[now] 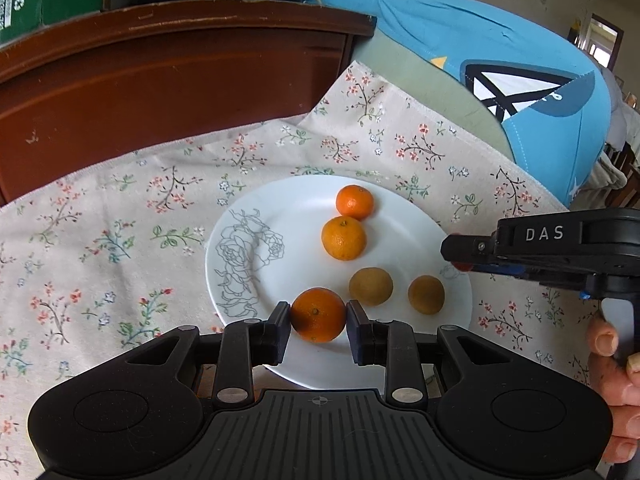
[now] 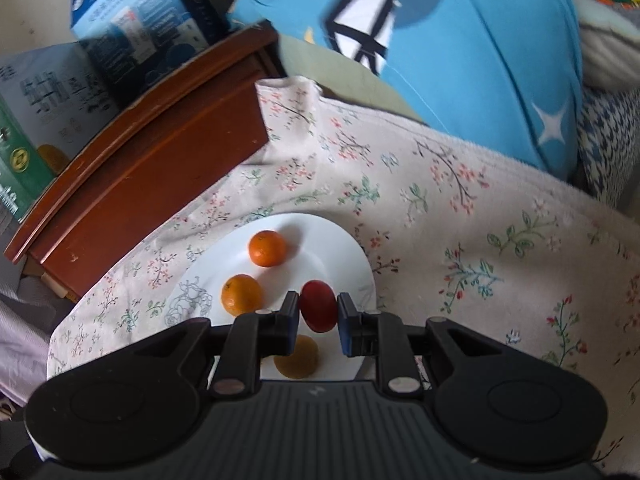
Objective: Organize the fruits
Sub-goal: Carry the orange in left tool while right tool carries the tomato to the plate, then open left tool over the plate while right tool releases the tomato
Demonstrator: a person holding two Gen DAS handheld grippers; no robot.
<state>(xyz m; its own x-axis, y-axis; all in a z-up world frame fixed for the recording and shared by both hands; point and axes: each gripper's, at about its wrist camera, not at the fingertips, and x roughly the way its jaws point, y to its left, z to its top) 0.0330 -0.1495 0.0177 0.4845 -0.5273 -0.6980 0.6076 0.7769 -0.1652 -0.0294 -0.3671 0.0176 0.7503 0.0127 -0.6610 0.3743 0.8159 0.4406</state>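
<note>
**Two handheld grippers bringing fruit to a white plate**

A white plate [image 1: 400, 208] with a grey rose drawing is sitting on a floral tablecloth [image 1: 120, 240], beside a dark wooden cabinet [image 1: 160, 80] and a blue cushion [image 1: 480, 40]; the left gripper [image 1: 318, 314] is holding a mandarin [image 1: 317, 314] over the near part of the plate, its jaws clamped on the fruit's two sides; whether the fruit is resting on the plate or hanging just above it cannot be told.

Two more mandarins [image 1: 344, 238] are lying on the plate, touching or nearly so, one behind the other; two brownish round fruits [image 1: 371, 286], possibly kiwis or longans, are lying near each other toward the right rim.

The right gripper [image 2: 318, 312] is gripping a small red fruit [image 2: 318, 311], its jaws pressed against both sides, over the plate's right part; a hand [image 1: 616, 392] is showing at the edge of the left view, wrapped around that gripper's handle.

The mandarin is probably light, with a soft, loose skin that is giving slightly under pressure; a hold across its widest middle, as here, is likely the steadiest; too hard a squeeze could bruise it; the round shape could let it roll once released. The red fruit looks smooth and possibly slippery, so a centred grip seems wise.
</note>
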